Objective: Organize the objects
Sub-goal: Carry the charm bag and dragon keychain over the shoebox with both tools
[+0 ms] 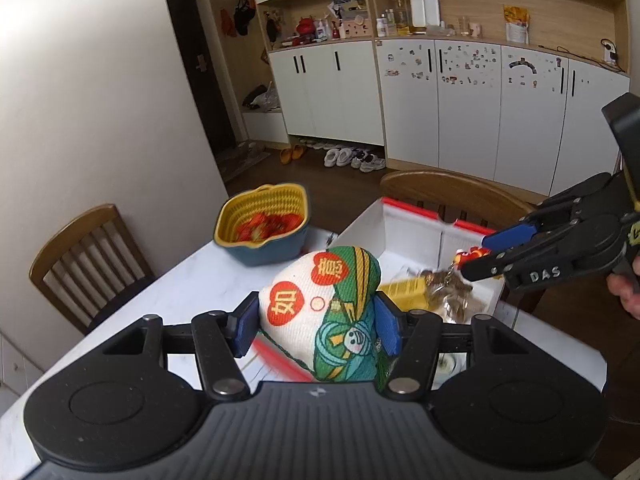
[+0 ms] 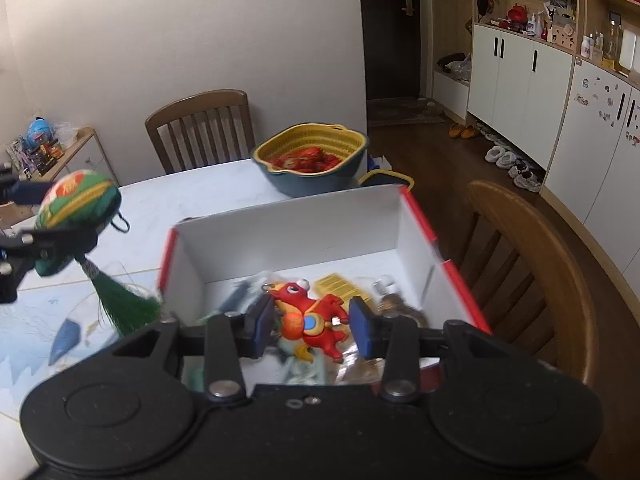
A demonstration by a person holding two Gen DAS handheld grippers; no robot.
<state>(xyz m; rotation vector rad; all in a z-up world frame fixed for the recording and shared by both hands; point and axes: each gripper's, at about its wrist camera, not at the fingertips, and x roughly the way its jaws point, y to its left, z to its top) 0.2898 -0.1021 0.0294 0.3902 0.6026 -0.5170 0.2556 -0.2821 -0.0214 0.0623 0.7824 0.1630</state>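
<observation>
While I carry both pieces over the white table point(image 2: 208, 184), my left gripper point(image 1: 318, 320) is clamped on a plump white-and-green embroidered fabric sachet point(image 1: 324, 312) with a green tassel point(image 2: 124, 308), and my right gripper point(image 2: 312, 320) pinches a small red cartoon-animal figurine point(image 2: 312, 316) above the red-edged white cardboard box point(image 2: 288, 228). Beyond sits a yellow-and-blue plastic strainer basket point(image 2: 312, 160). My worry: the dangling tassel could snag the box rim.

Soft, even indoor light, no harsh glare. Strong fisheye bend at edges, dark corners. Motion blur on box point(image 2: 288, 236) contents; far doorway point(image 1: 192, 52) dim.
</observation>
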